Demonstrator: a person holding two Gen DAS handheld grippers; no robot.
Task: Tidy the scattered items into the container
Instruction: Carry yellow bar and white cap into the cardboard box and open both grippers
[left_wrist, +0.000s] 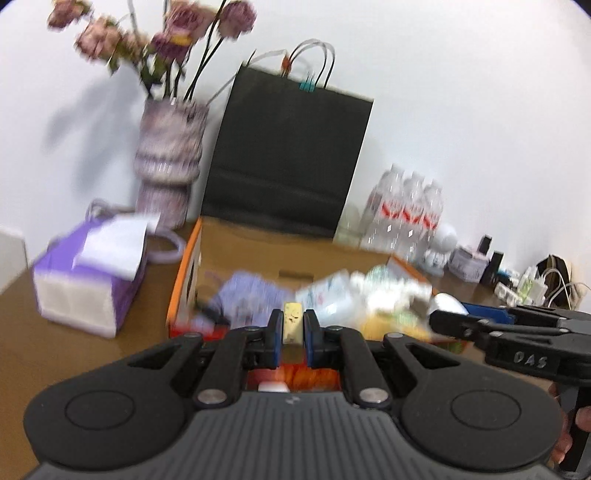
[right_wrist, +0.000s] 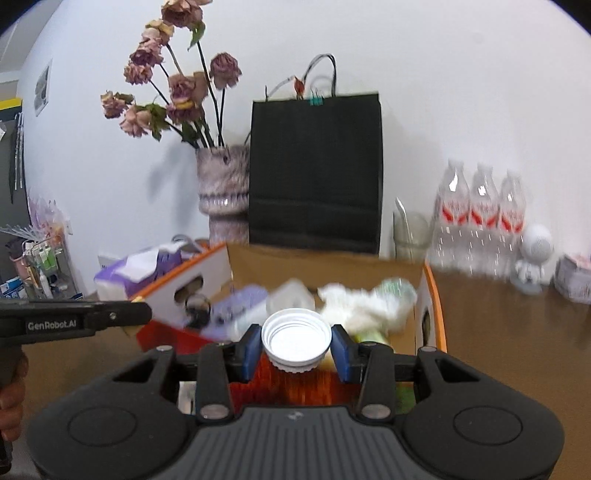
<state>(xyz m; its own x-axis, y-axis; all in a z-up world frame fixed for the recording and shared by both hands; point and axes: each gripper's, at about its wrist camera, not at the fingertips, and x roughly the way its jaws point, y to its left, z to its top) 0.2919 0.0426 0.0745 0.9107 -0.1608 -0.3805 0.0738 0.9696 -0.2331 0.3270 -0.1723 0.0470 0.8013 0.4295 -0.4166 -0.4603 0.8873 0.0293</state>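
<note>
In the left wrist view, the left gripper (left_wrist: 292, 334) has its jaws nearly shut on a small yellow block (left_wrist: 293, 323). The block stands up between the blue pads, pinched tight so it cannot slip. It hangs in front of the cardboard box (left_wrist: 186, 280), which sits at 12 o'clock from the block. I think the block is being carried to the box. Inside the box lies a blurry heap: something purple, some white packets, something green. I cannot tell what each one is. The right gripper (left_wrist: 443, 317) pokes in at 3 o'clock, with something white at its tip.

In the right wrist view, the right gripper (right_wrist: 295, 345) has its jaws partly open, and they squeeze a white lid (right_wrist: 296, 338) on both sides. The lid's hollow side faces the camera. The box (right_wrist: 430, 291) is at 12 o'clock, just behind the lid, so the lid looks ready to go in too. The box already holds the purple thing, a white fluffy lump and a green bit. It has no top, so things can drop straight in. The left gripper (right_wrist: 146, 314) comes in at 9 o'clock.
</note>
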